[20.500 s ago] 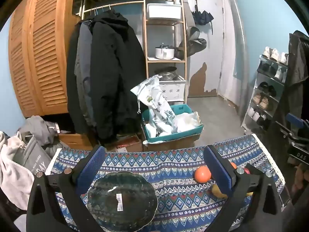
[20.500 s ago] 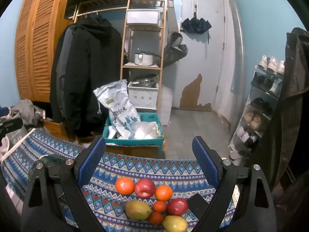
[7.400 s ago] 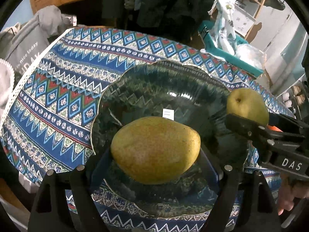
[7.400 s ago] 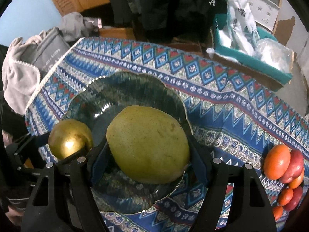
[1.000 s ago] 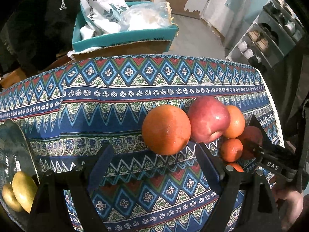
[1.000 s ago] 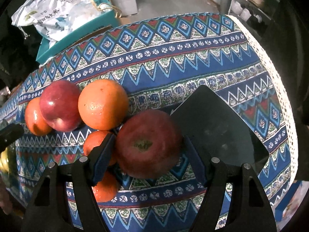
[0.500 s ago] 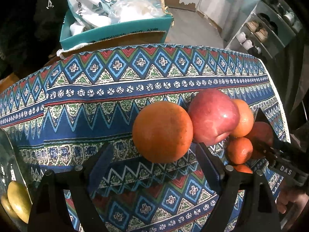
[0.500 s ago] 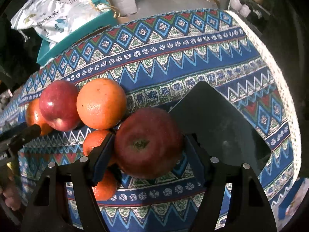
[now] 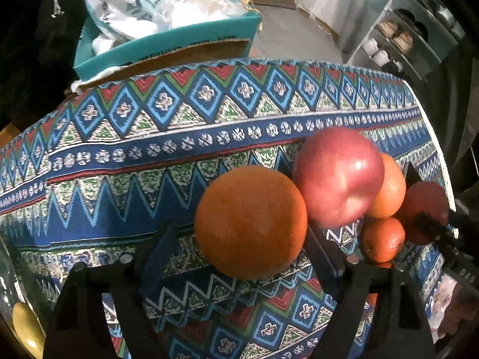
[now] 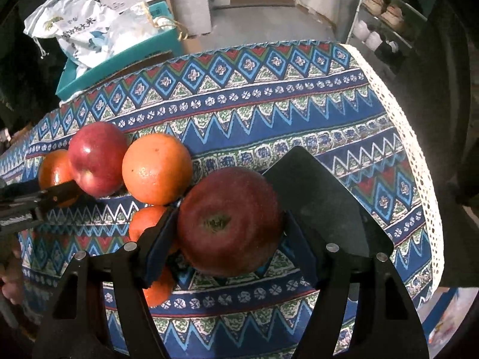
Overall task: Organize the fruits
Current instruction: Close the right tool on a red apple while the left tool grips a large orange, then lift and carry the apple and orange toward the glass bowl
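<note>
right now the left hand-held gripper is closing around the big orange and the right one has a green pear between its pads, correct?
Not quite. The fruit between the pads of the right hand-held gripper is a dark red apple, not a green pear; the right wrist view shows it. The rest holds: the left hand-held gripper is closing with the big orange between its jaws.

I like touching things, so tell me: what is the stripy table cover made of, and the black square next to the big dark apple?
Tablecloth: looks like woven or printed fabric, matte, with a white lace-like edge on the right. Black square: a smooth, flat sheet with a dull sheen, perhaps plastic or rubber; the pictures leave it open. It lies beside the dark red apple.
</note>
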Demonstrator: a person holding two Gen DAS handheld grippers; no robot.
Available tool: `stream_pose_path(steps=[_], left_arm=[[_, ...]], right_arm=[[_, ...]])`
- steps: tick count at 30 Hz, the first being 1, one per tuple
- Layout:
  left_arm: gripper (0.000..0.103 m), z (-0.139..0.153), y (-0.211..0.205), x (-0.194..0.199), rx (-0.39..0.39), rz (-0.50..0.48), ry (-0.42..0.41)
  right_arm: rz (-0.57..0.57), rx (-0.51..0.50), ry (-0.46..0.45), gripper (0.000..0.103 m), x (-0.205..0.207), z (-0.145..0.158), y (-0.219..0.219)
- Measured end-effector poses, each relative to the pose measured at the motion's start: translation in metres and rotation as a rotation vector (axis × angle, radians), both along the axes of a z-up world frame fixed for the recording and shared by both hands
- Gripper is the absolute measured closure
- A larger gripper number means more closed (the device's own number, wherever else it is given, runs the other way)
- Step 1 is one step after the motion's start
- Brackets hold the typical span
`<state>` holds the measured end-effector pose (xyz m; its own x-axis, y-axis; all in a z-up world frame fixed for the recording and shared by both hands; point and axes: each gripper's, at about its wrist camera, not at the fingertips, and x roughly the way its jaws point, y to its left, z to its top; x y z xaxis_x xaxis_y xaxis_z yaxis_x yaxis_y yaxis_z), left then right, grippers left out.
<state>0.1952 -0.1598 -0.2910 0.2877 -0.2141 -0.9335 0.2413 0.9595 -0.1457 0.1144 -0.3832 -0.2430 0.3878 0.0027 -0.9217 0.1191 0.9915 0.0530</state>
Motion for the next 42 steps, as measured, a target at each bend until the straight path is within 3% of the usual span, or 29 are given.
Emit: stream_pose_path(steps=[3,4,9,16,42], left_arm=[[0.034,0.0,-0.006,-0.001,-0.019,-0.029,-0.007],[0.035,0.0,-0.008,-0.002,-0.017,-0.029,-0.008],[0.037,0.002,-0.013,-0.007,0.016,-0.023,-0.036],[0.037,0.019,-0.01,-0.02,0.002,-0.004,-0.067],[0.037,0.136,0.022,-0.082,-0.079,0.021,-0.268]], right_arm=[[-0.008,0.012,-0.007,0.031,-0.001,0.003,-0.003],[-0.007,0.011,-0.009,0.031,-0.001,0.004,-0.003],[-0.006,0.0,-0.022,0.031,-0.001,0.008,-0.001],[0.005,-0.023,-0.062,0.031,-0.003,0.02,0.004],[0.074,-0.026,-0.281,0.031,-0.031,0.115,0.037]])
